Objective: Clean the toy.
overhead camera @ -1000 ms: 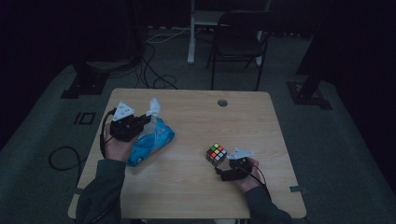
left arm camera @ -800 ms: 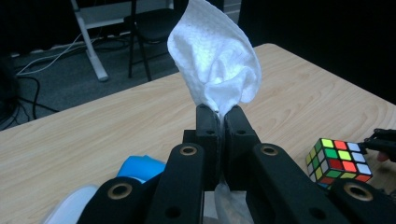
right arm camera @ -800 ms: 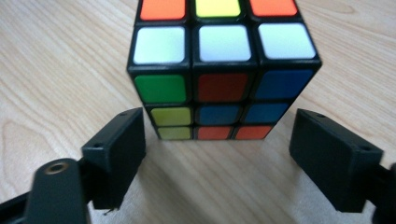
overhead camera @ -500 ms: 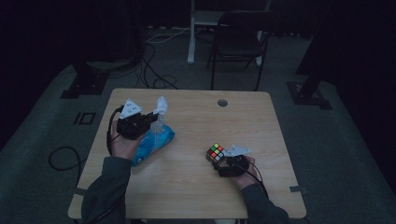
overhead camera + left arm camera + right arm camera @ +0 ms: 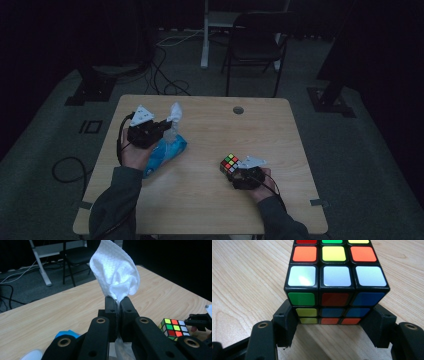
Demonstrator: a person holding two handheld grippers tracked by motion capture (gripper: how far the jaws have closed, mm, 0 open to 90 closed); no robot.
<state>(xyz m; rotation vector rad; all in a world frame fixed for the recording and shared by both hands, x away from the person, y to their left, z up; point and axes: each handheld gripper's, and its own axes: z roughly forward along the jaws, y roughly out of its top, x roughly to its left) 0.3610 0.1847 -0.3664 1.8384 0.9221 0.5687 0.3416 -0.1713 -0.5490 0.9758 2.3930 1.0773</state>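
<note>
At a wooden tabletop, the left gripper holds a white wet wipe pinched between its closed jaws, raised above a blue wipes pack at the left; near the front right, the right gripper has just closed its jaws on the lower sides of a Rubik's cube resting on the wood
</note>
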